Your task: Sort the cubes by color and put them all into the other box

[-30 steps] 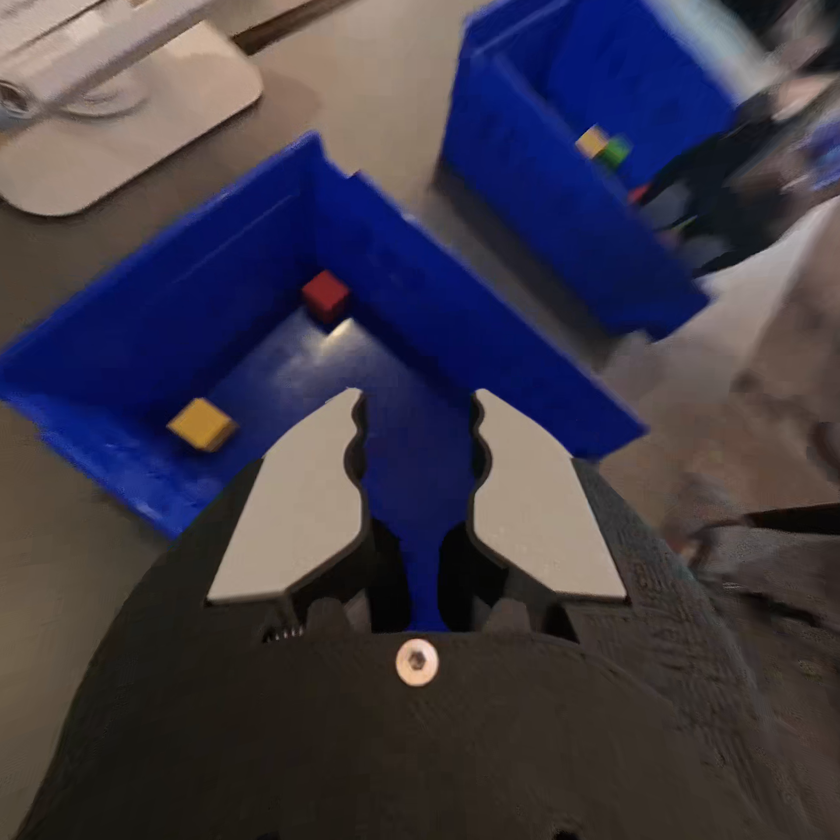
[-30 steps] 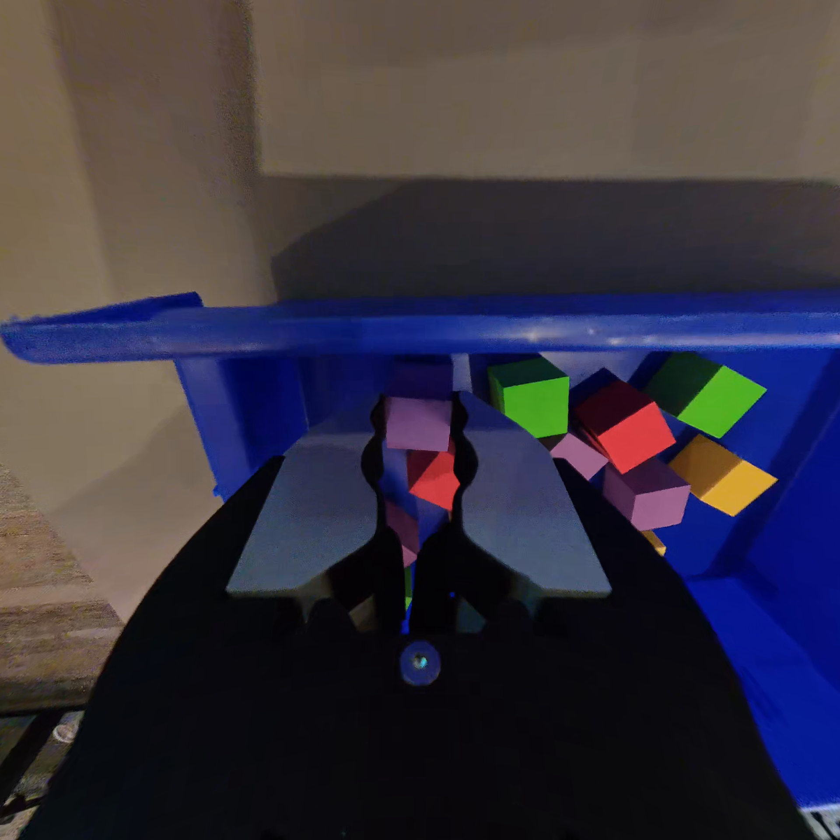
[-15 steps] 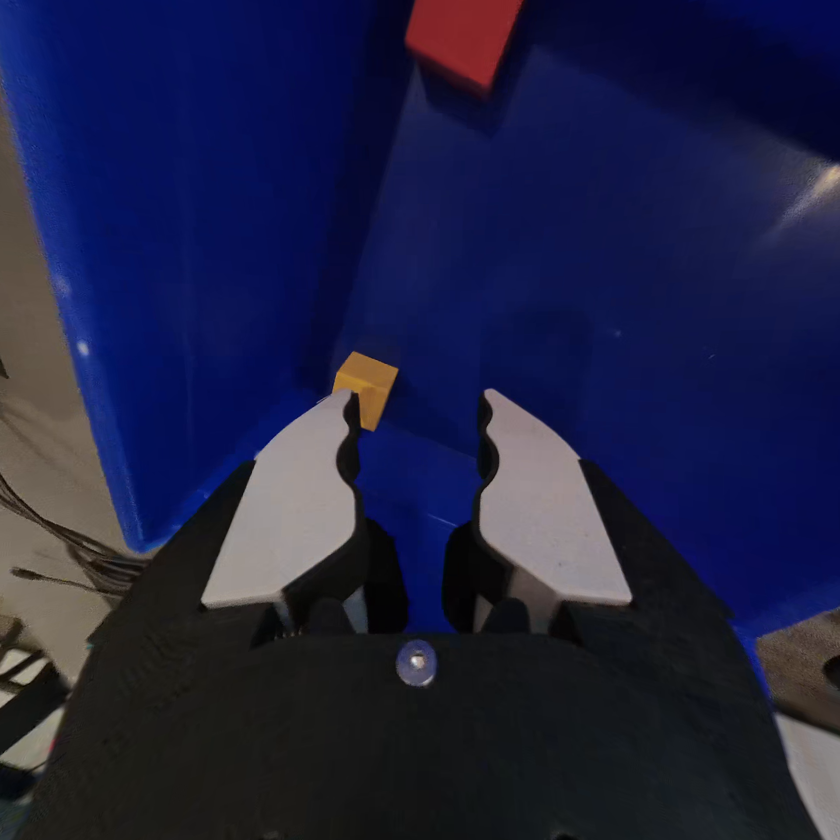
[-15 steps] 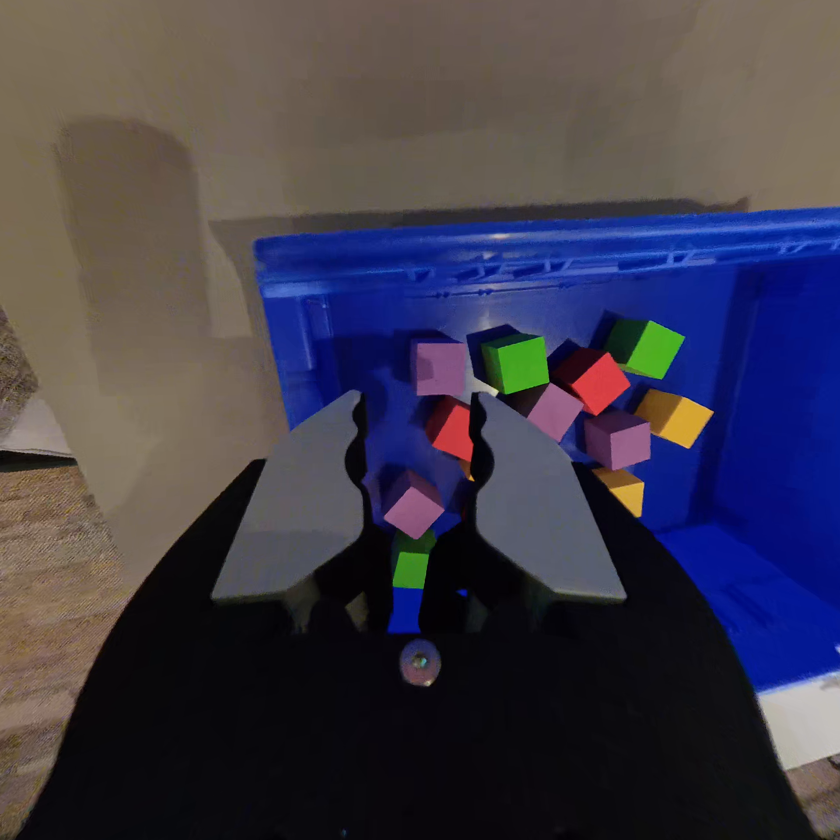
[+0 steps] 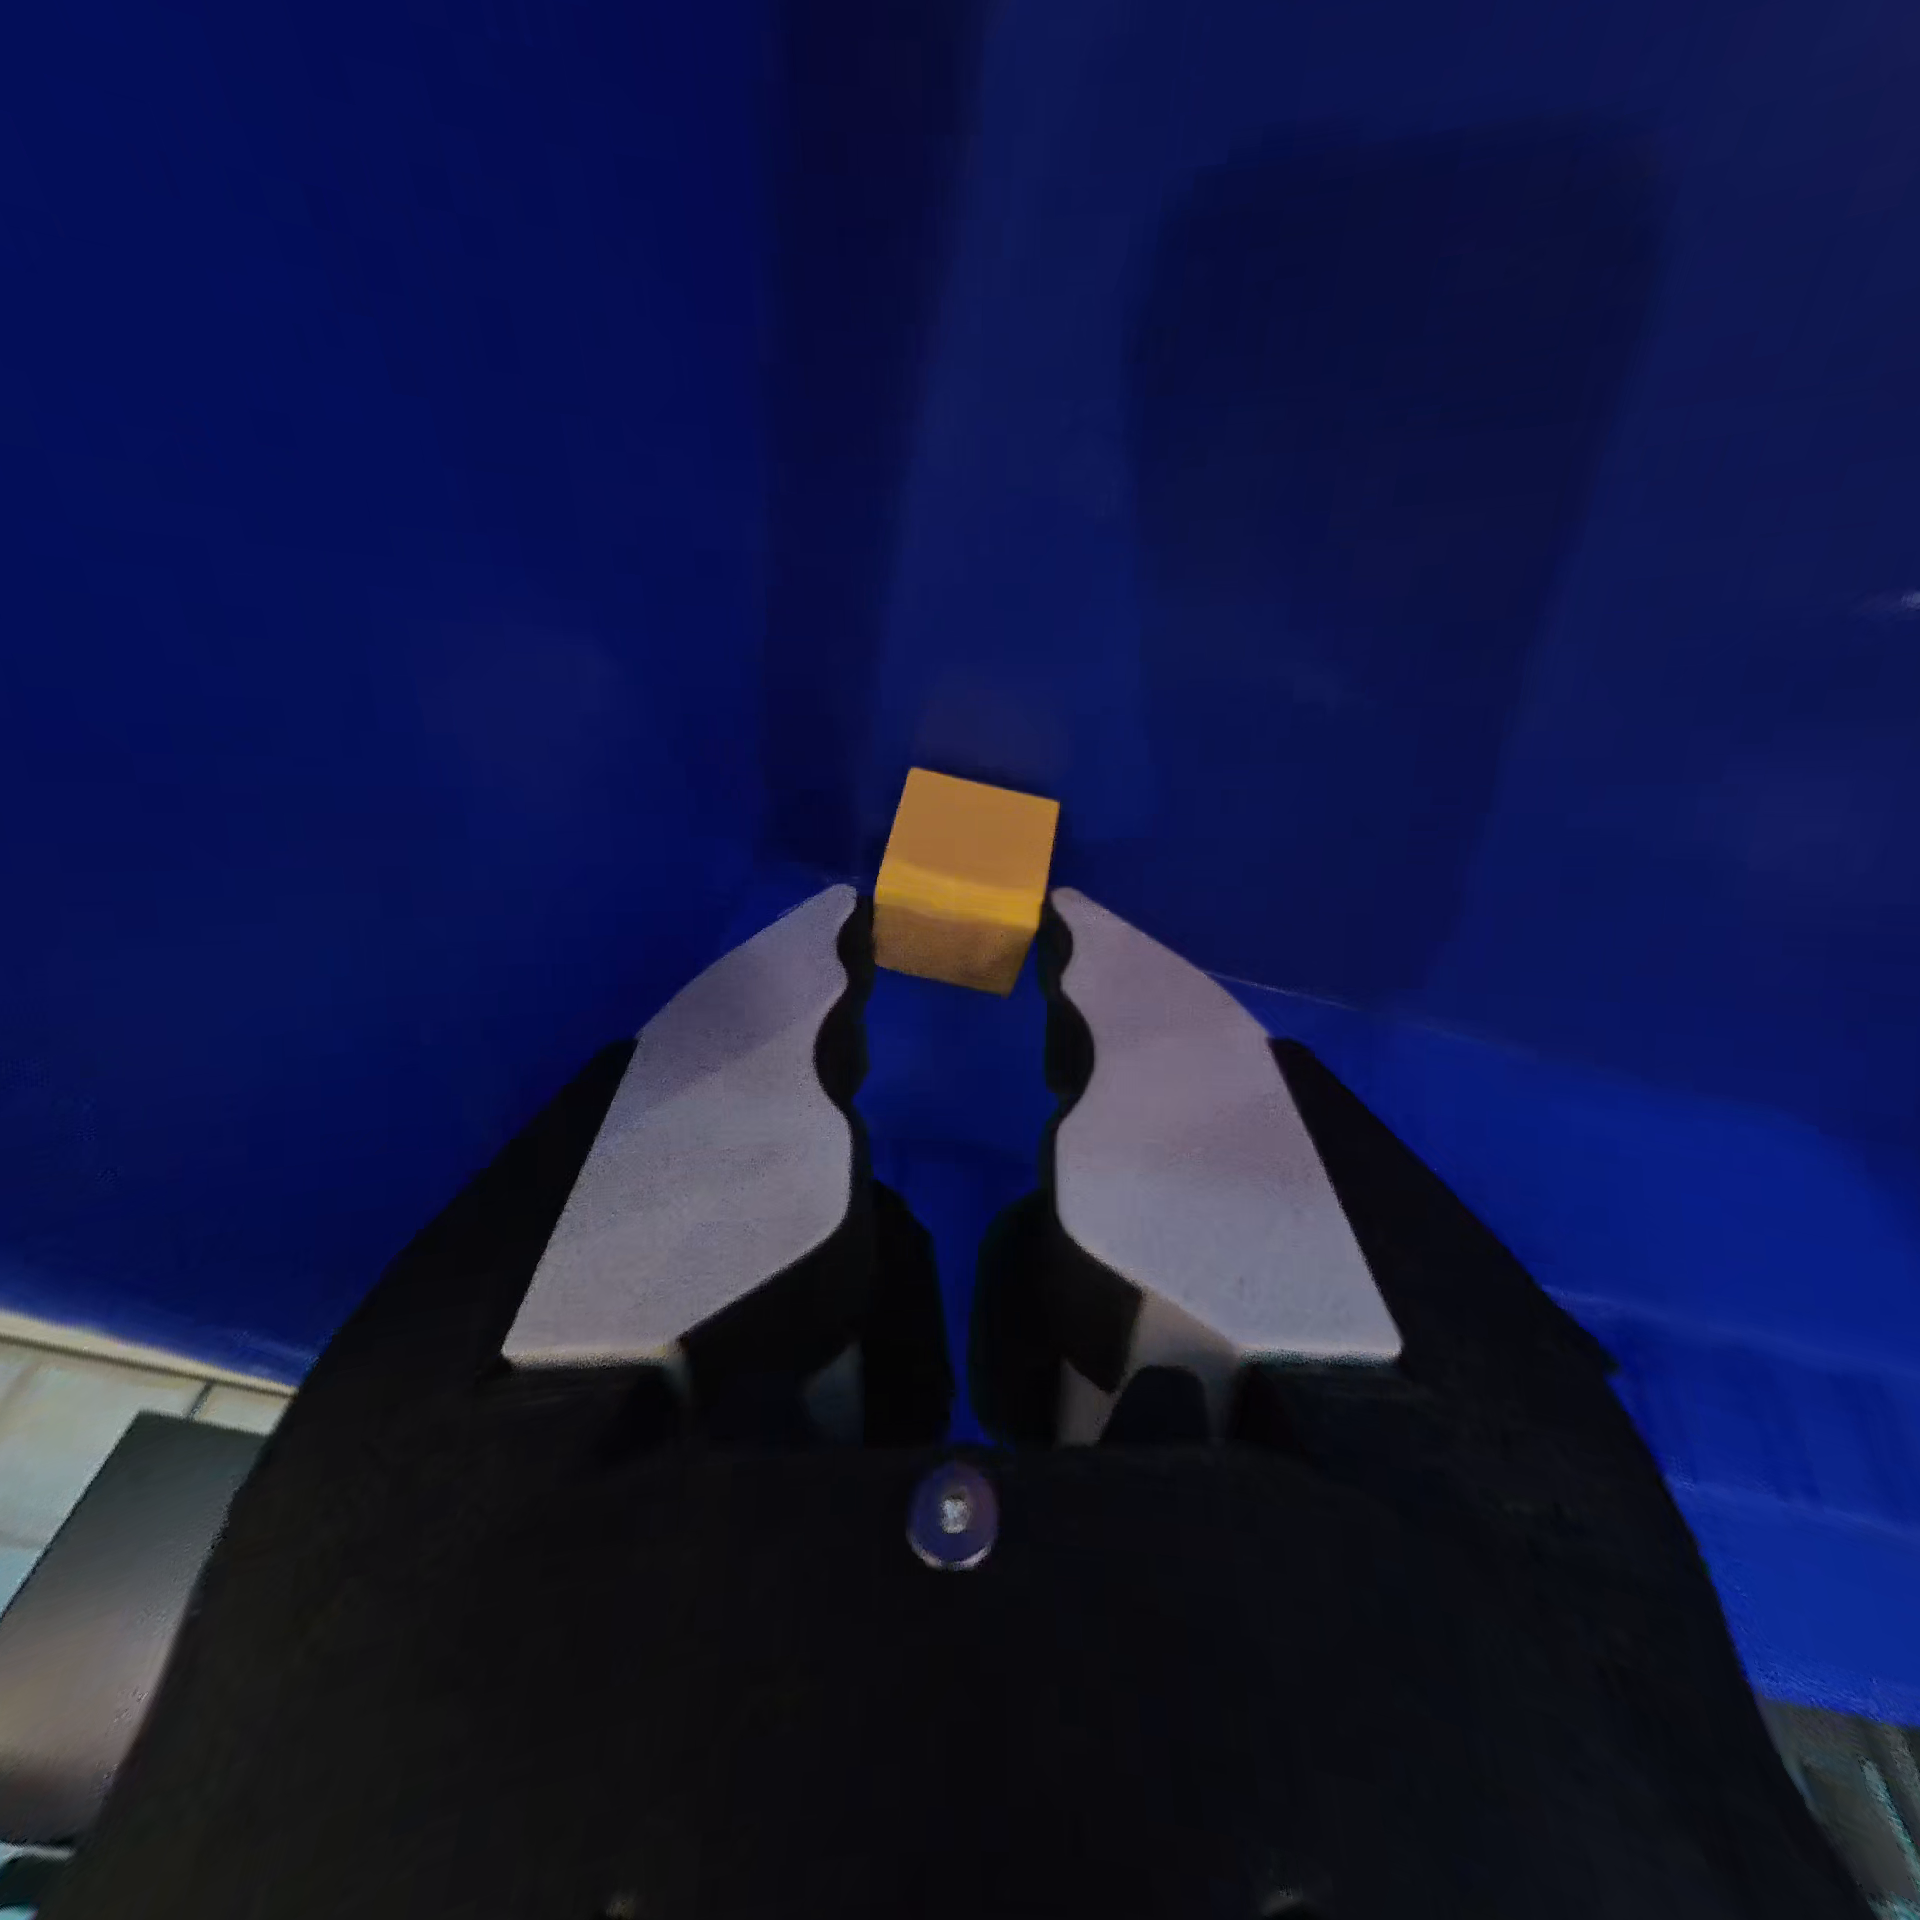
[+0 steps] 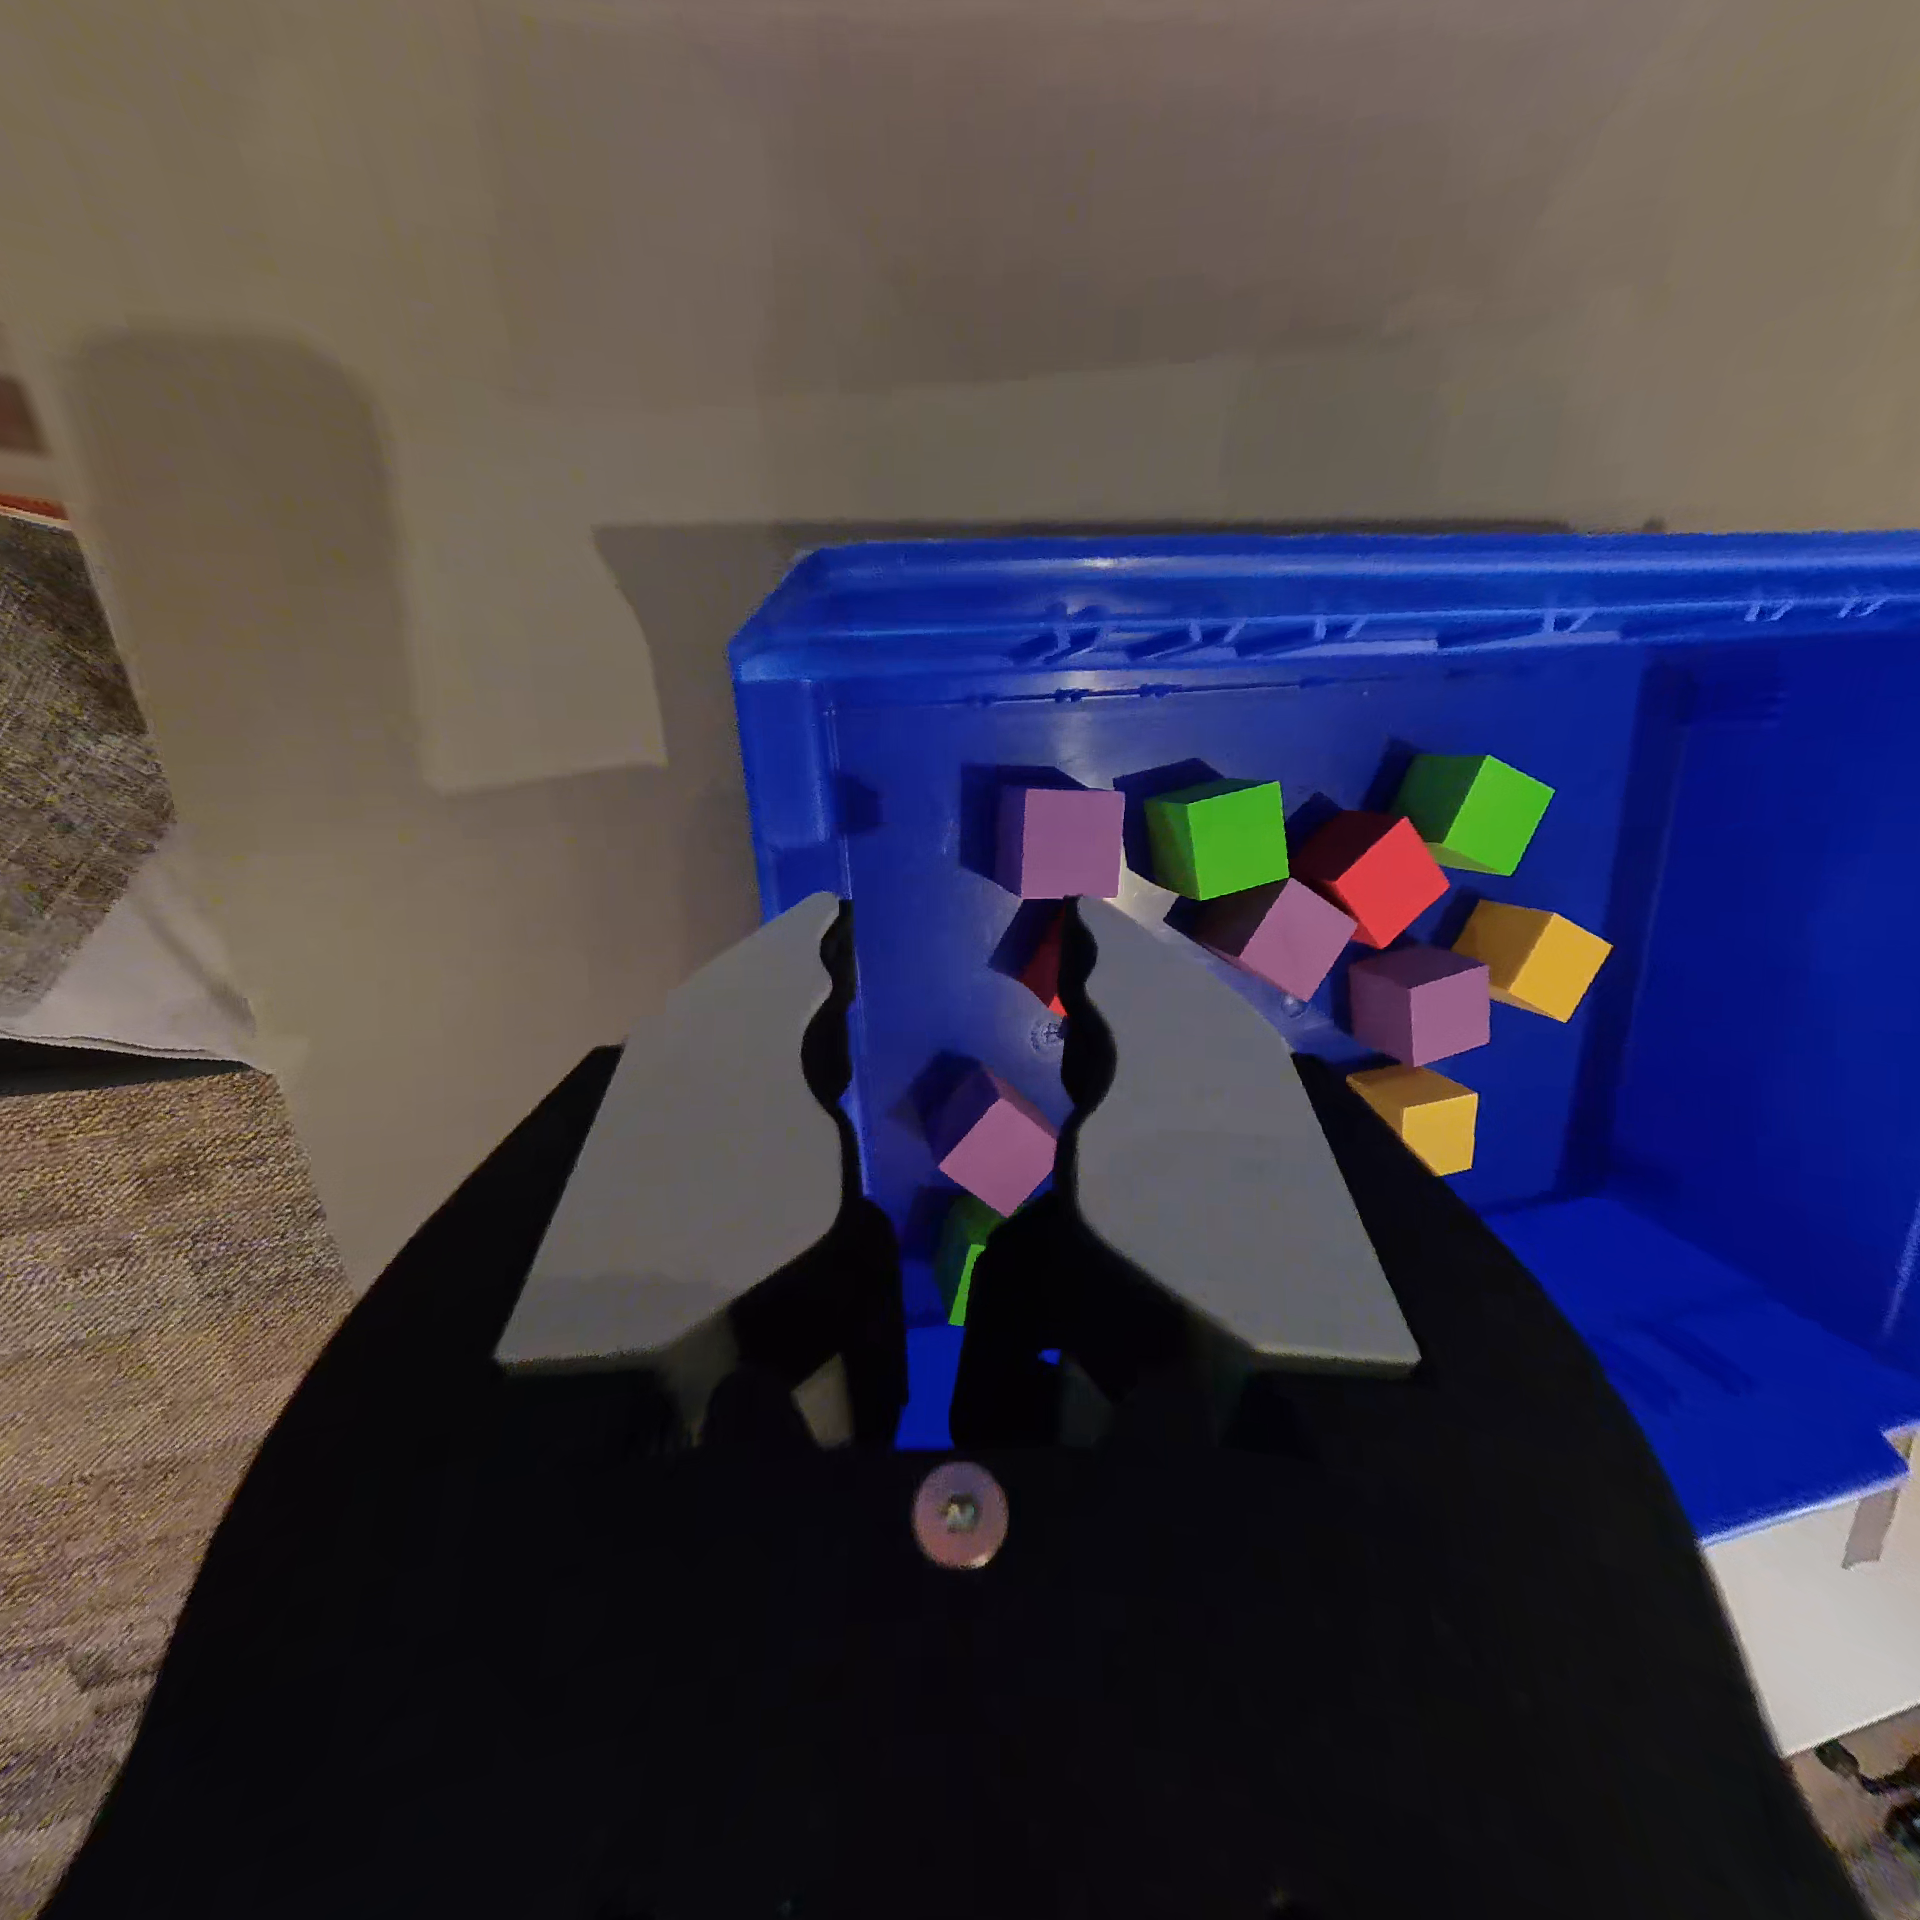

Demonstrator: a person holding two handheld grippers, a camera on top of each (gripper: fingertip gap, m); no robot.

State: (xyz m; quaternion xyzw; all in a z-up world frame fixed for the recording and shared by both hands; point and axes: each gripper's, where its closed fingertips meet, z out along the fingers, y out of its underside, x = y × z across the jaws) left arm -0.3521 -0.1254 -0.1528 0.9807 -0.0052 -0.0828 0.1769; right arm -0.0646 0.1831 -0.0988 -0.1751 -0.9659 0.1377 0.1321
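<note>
Grey fingers of my left gripper (image 5: 951, 899) stand a little apart, jaws flanking a yellow cube (image 5: 961, 888) at their tips; I cannot tell whether they touch it. That cube sits in an inner corner of a blue bin (image 5: 416, 623), whose walls crowd in on both sides.

My right gripper (image 6: 956, 914) is parted and empty, poised over the left end of a second blue bin (image 6: 1299, 613). Between its jaws I see a purple cube (image 6: 997, 1143), with a red cube (image 6: 1044, 966) past it. More purple, green, red and yellow cubes are heaped toward the far wall. A pale desk (image 6: 520, 935) carries this bin.
</note>
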